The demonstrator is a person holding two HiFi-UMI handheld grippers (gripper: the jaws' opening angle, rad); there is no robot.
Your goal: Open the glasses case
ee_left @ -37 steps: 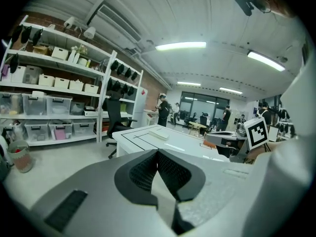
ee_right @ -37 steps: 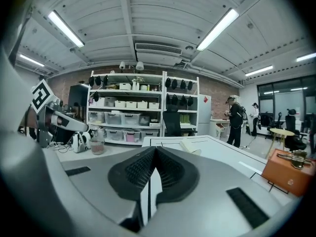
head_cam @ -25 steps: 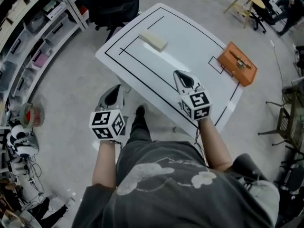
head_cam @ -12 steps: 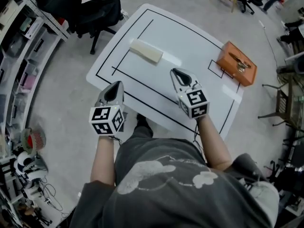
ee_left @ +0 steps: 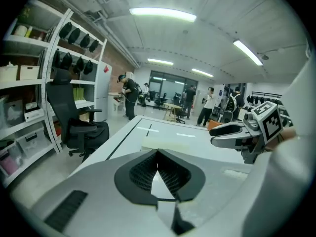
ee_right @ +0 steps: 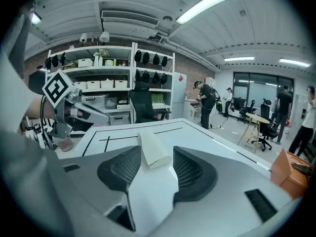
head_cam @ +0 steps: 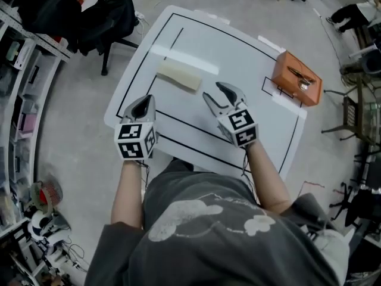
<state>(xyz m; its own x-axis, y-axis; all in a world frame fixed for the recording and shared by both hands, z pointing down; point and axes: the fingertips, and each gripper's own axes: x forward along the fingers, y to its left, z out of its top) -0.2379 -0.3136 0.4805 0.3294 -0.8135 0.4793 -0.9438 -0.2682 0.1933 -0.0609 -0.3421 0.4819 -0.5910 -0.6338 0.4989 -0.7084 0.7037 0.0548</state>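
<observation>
A cream glasses case lies shut on the white table, inside the black outline at the far left. My right gripper hovers over the table just right of the case. Its jaws have just been opening and now stand open, with nothing gripped. In the right gripper view the case lies a little ahead, framed by the gap of the right gripper. My left gripper is shut and empty at the table's near left edge. In the left gripper view the case lies beyond the shut left gripper.
An orange case with glasses on it sits at the table's right edge. A black office chair and storage shelves stand to the left. Several people stand far back in the room.
Both grippers have moved forward over the table toward the cream case. The right jaws went from shut to open. The left gripper stayed shut.
</observation>
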